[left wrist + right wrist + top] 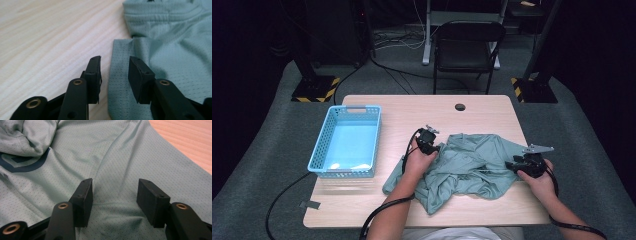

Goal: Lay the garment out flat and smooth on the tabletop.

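Observation:
A crumpled pale green mesh shirt (467,167) lies on the light wood table (402,112), right of centre. My left gripper (428,142) sits at the shirt's left edge. In the left gripper view it (114,72) is open, its jaws straddling the hem of the shirt (170,62). My right gripper (519,164) rests at the shirt's right side. In the right gripper view it (113,195) is open, low over the shirt (120,157), with a fold between the jaws and a dark blue printed mark (22,163) at the left.
A light blue plastic basket (346,142) stands on the table's left part. A round cable hole (460,107) sits near the far edge. Beyond the table are a black folding chair (468,47) and two stand bases with yellow-black tape (316,90).

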`<action>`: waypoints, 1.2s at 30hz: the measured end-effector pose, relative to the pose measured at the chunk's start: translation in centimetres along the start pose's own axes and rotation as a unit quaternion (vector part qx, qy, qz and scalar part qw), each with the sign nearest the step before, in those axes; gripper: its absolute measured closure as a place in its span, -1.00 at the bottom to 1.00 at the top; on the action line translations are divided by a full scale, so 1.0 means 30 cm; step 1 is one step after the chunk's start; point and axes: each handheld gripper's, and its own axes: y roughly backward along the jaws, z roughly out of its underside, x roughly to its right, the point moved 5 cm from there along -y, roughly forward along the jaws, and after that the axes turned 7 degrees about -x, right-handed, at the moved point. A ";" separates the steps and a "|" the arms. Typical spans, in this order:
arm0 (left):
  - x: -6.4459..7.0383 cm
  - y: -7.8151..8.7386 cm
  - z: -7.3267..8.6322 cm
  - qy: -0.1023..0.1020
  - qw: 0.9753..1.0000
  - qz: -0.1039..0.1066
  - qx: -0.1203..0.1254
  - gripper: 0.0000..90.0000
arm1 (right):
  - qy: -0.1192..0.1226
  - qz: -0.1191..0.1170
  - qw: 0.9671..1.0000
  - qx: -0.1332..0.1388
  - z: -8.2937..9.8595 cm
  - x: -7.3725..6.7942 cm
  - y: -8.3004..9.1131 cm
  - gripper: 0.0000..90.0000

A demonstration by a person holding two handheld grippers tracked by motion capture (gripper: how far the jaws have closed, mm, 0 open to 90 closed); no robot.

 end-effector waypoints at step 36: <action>-0.329 0.568 0.127 0.066 0.973 -0.217 0.034 0.92 | -0.005 0.001 1.000 -0.001 -0.004 0.005 -0.001 0.07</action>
